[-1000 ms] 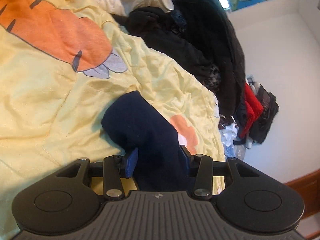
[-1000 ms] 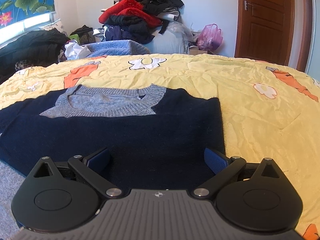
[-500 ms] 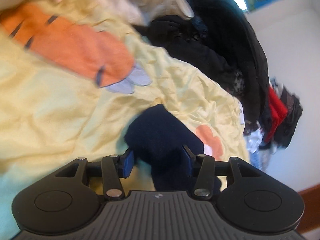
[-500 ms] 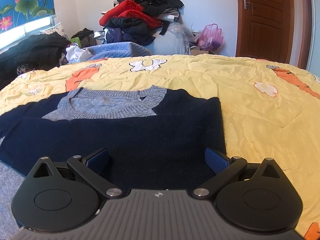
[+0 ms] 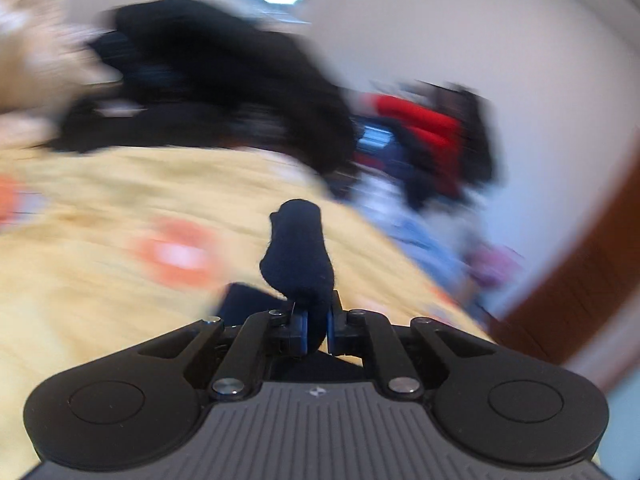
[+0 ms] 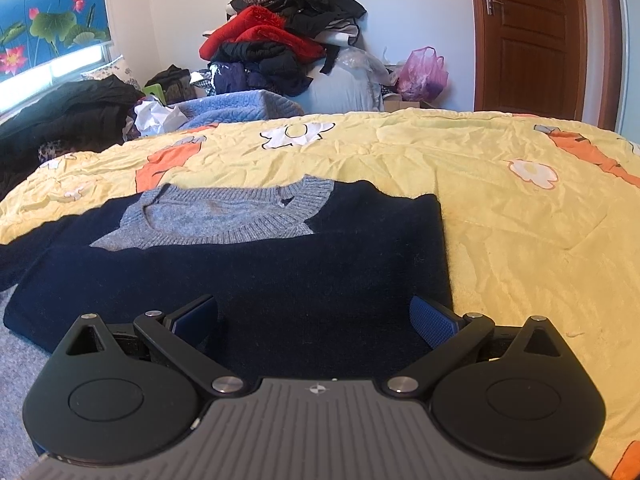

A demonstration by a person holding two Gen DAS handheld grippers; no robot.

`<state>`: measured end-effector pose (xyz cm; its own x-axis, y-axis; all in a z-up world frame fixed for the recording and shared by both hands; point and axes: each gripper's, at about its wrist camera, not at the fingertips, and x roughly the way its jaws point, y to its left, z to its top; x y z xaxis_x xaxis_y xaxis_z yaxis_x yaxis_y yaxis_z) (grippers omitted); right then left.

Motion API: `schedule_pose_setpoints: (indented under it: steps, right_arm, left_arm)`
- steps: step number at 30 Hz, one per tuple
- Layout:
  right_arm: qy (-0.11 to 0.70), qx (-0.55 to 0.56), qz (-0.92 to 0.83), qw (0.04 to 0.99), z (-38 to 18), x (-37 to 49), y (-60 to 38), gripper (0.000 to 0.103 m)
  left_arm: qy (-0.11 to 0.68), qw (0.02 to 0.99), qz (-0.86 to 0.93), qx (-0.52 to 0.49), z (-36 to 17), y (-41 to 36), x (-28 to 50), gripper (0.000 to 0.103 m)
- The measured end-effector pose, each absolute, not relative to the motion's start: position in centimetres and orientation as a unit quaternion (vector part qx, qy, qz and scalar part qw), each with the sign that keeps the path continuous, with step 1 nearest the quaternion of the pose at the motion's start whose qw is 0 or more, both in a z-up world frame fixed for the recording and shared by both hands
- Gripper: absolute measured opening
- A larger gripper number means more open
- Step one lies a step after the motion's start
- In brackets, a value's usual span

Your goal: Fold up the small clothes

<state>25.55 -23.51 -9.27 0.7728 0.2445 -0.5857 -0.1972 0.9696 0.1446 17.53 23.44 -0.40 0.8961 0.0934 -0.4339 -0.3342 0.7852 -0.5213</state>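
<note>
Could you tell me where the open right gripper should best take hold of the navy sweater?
Probably the sweater's near right edge, approached from the yellow quilt side: that straight edge lies flat beside the right gripper.

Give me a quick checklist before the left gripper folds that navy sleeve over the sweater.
1. Left gripper shut on the sleeve, having just closed: ok.
2. Sleeve end lifted off the yellow bedspread: ok.
3. Right gripper open, holding nothing: ok.
4. Sweater body lying flat, grey collar showing: ok.
5. Far side already folded straight along the body's edge: ok.
6. Left view sharp enough to judge where the sleeve will land: not ok, heavily blurred.
</note>
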Motion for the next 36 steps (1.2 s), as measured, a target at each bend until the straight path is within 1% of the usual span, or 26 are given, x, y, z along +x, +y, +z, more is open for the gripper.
schedule_pose_setpoints:
  steps: [3, 6, 9, 10, 11, 13, 16, 17, 19, 20, 22, 23, 25, 27, 28, 29, 31, 33, 35, 36]
  right_arm:
    - [0.313, 0.051, 0.120, 0.941, -9.2, 25.4, -23.8, 0.103]
    - [0.311, 0.058, 0.122, 0.941, -9.2, 25.4, -24.0, 0.103]
    - [0.310, 0.063, 0.124, 0.940, -9.2, 25.4, -24.1, 0.103]
    - [0.310, 0.066, 0.125, 0.940, -9.2, 25.4, -24.2, 0.103]
    - [0.309, 0.070, 0.127, 0.940, -9.2, 25.4, -24.3, 0.103]
    - [0.307, 0.079, 0.130, 0.940, -9.2, 25.3, -24.7, 0.103]
    - [0.305, 0.087, 0.133, 0.939, -9.2, 25.3, -24.8, 0.103]
    - [0.305, 0.088, 0.134, 0.939, -9.2, 25.3, -24.8, 0.103]
    - [0.306, 0.087, 0.134, 0.939, -9.2, 25.4, -24.8, 0.103]
    - [0.309, 0.083, 0.133, 0.938, -9.1, 25.4, -24.7, 0.103]
    - [0.324, 0.067, 0.125, 0.935, -8.6, 25.5, -24.1, 0.102]
    - [0.332, 0.070, 0.123, 0.933, -7.9, 25.5, -23.8, 0.100]
    - [0.329, 0.124, 0.152, 0.924, -6.4, 25.1, -23.7, 0.098]
    - [0.332, 0.188, 0.193, 0.904, -5.1, 24.8, -23.4, 0.099]
    - [0.347, 0.207, 0.208, 0.891, -4.8, 25.0, -23.0, 0.100]
    - [0.372, 0.216, 0.219, 0.876, -4.8, 25.3, -22.4, 0.099]
    - [0.415, 0.218, 0.220, 0.856, -5.3, 26.0, -21.1, 0.099]
    - [0.439, 0.226, 0.222, 0.841, -5.7, 26.3, -20.1, 0.094]
    - [0.455, 0.243, 0.229, 0.825, -6.3, 26.6, -19.3, 0.093]
    - [0.462, 0.246, 0.229, 0.821, -6.6, 26.7, -18.8, 0.091]
  left_arm:
    - [0.220, 0.938, 0.012, -0.269, -1.1, 14.5, 19.1, 0.008]
    - [0.280, 0.928, -0.051, -0.240, -4.1, 7.1, 20.2, 0.008]
    - [0.342, 0.919, -0.076, -0.178, -7.0, 2.2, 20.8, 0.009]
    - [0.354, 0.920, -0.078, -0.147, -7.5, 1.2, 20.7, 0.010]
    - [0.349, 0.926, -0.079, -0.120, -7.6, 0.5, 20.4, 0.011]
    - [0.325, 0.938, -0.085, -0.082, -7.0, 0.5, 19.0, 0.016]
    - [0.299, 0.946, -0.099, -0.073, -5.9, 1.8, 16.6, 0.018]
    - [0.294, 0.948, -0.093, -0.074, -5.7, 2.1, 15.8, 0.026]
    - [0.292, 0.950, -0.067, -0.083, -6.0, 2.8, 14.5, 0.039]
    - [0.293, 0.951, -0.052, -0.089, -6.3, 3.6, 13.7, 0.040]
    - [0.301, 0.947, -0.033, -0.107, -7.1, 4.9, 12.5, 0.040]
    - [0.304, 0.945, -0.030, -0.118, -7.3, 5.7, 11.9, 0.040]
    - [0.312, 0.941, -0.018, -0.133, -8.1, 6.9, 10.9, 0.040]
    - [0.310, 0.938, -0.018, -0.152, -8.6, 7.7, 10.4, 0.040]
    - [0.302, 0.940, -0.017, -0.158, -8.5, 8.0, 10.2, 0.042]
    - [0.297, 0.942, -0.012, -0.157, -8.5, 8.0, 10.1, 0.049]
    - [0.296, 0.942, -0.016, -0.156, -8.7, 7.8, 10.2, 0.056]
    - [0.296, 0.943, -0.019, -0.151, -8.7, 7.7, 10.3, 0.057]
    - [0.297, 0.943, -0.024, -0.151, -8.8, 7.8, 10.2, 0.059]
    - [0.297, 0.942, -0.025, -0.155, -8.9, 7.7, 10.5, 0.059]
